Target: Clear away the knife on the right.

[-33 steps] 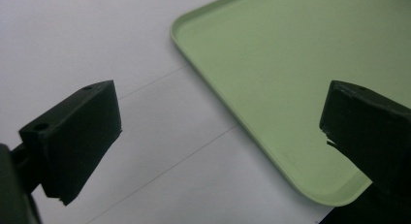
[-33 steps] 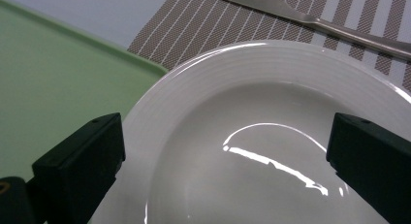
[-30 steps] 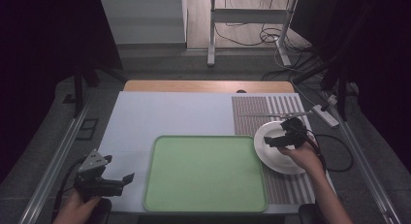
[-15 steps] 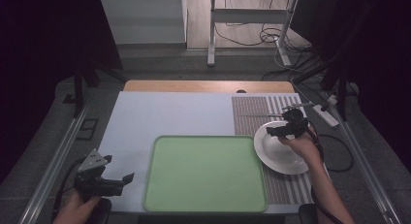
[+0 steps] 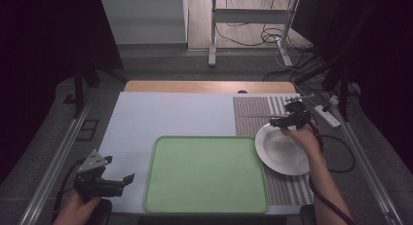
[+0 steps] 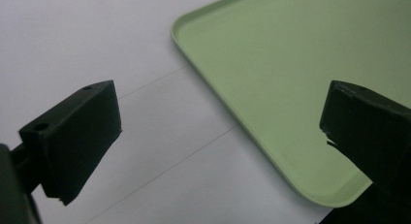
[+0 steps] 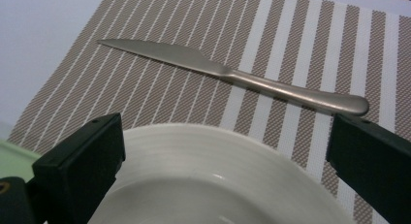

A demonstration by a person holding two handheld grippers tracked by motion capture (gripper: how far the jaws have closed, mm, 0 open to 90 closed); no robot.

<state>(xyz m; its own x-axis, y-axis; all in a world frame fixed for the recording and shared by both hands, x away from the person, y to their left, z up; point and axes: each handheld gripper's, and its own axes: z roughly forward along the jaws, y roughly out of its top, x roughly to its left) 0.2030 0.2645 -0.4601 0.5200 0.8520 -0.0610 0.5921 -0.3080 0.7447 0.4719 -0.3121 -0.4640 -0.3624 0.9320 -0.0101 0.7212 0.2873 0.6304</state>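
1. Right gripper [image 5: 283, 121], right of frame in high view: jaws wide apart, holding nothing, over far rim of white plate [image 5: 285, 152].
2. Knife [image 7: 232, 76] lies flat on striped mat [image 7: 310, 35] just past plate, upper part of right gripper view.
3. Left gripper [image 5: 114, 182], bottom left: jaws apart, nothing in them, near green tray [image 5: 207, 174] corner.
4. Tray sits center on white table [image 5: 165, 113], touching plate's left edge.
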